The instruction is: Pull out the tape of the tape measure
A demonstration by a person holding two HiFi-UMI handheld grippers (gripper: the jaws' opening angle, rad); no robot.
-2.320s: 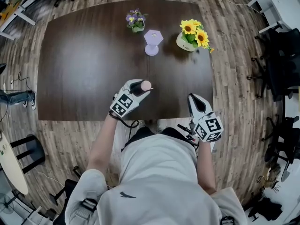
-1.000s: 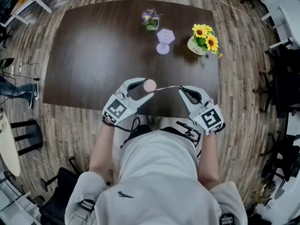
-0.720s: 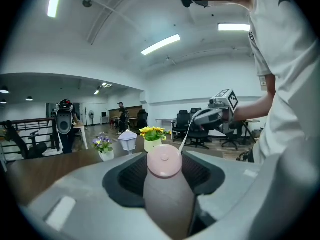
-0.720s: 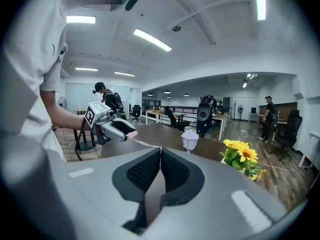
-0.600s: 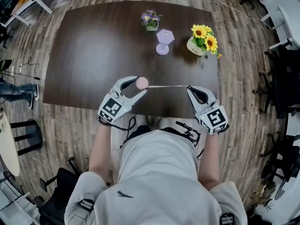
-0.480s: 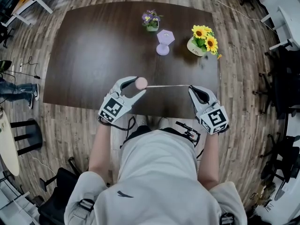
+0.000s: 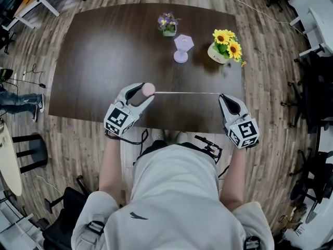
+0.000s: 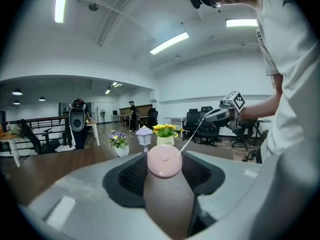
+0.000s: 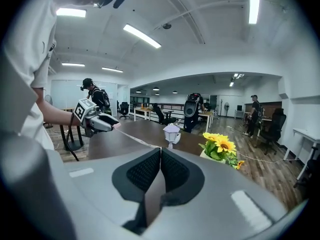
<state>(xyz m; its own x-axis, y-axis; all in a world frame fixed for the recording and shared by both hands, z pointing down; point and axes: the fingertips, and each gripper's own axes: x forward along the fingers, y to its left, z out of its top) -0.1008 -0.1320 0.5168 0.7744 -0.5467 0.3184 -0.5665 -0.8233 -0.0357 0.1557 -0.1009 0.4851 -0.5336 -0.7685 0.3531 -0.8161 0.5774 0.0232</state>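
Over the near edge of the table, the tape measure is hanging in the air with its tape drawn out.
The left gripper is clamping the round pink case, jaws fairly wide. The right gripper is pinching the tape's end, jaws almost together. The tape is running taut between them, and sunflowers are standing well behind.

Dark brown table on a wood-plank floor. Along its far side, left to right: a small pot of purple flowers, a lilac lantern-shaped ornament, a pot of sunflowers, each standing apart
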